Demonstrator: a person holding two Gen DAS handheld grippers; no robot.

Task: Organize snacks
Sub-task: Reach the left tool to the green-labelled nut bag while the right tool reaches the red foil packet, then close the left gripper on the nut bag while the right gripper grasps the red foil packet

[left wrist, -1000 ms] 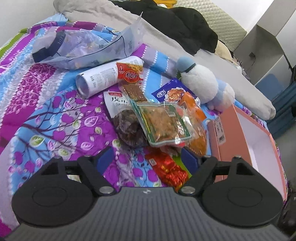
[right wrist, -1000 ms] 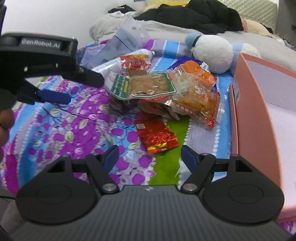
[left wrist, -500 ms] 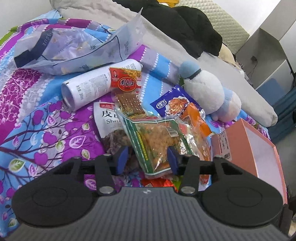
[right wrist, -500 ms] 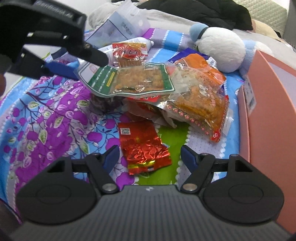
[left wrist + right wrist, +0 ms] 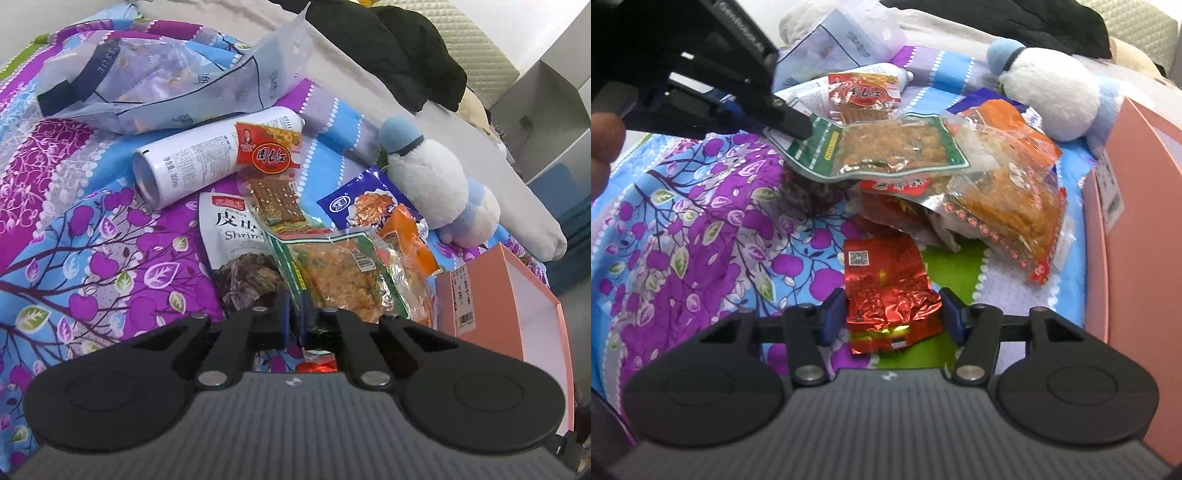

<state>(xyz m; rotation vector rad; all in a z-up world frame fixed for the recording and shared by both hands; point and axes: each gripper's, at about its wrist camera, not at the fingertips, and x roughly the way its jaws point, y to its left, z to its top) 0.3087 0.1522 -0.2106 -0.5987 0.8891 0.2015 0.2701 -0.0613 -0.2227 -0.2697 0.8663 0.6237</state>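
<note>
A pile of snack packets lies on a flowered bedspread. My left gripper point(image 5: 294, 314) is shut on the near edge of a green-edged clear snack packet point(image 5: 343, 277); it also shows in the right wrist view point(image 5: 882, 147), with the left gripper point(image 5: 796, 123) pinching its left end. My right gripper point(image 5: 892, 314) is open, its jaws on either side of a red foil packet point(image 5: 886, 284) lying on the bedspread. A pink box point(image 5: 513, 295) stands open at the right; it also shows in the right wrist view point(image 5: 1137, 192).
Around the pile lie a white spray can point(image 5: 207, 155), a shrimp snack bag point(image 5: 236, 243), a blue packet point(image 5: 354, 199), an orange packet point(image 5: 1015, 199) and a plush toy point(image 5: 436, 184). A tissue bag point(image 5: 155, 77) and dark clothes point(image 5: 388, 51) lie farther back.
My left gripper moved forward and closed on the green-edged packet. My right gripper moved forward and down so that the red foil packet lies between its open jaws.
</note>
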